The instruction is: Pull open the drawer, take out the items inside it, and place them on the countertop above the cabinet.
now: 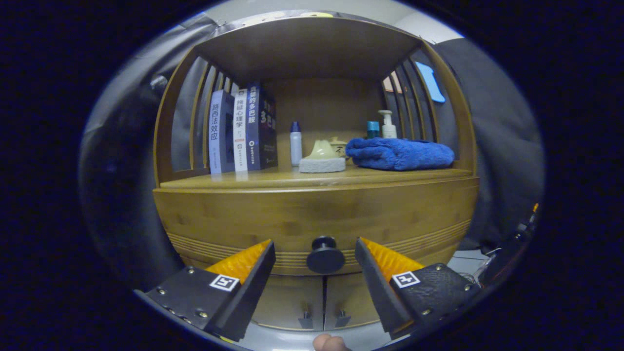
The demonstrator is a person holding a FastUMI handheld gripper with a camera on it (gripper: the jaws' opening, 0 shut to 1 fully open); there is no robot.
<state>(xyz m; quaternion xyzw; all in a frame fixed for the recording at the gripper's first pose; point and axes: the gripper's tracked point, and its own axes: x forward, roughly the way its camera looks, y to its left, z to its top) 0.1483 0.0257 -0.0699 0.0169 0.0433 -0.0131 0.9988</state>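
Note:
A wooden cabinet stands straight ahead. Its drawer front (292, 219) is closed, with a round dark knob (325, 255) at its lower middle. My gripper (315, 246) is open, one finger on each side of the knob, not touching it. The knob sits between the fingertips or just beyond them. The countertop (273, 179) above the drawer forms the floor of an open shelf niche. The inside of the drawer is hidden.
On the countertop stand three books (242, 129) at the left, a small white bottle (296, 144), a pale foam piece (322, 158), a folded blue towel (399, 153) and a pump bottle (388, 125). Two lower cabinet doors (324, 302) sit under the drawer. A fingertip (329, 342) shows below.

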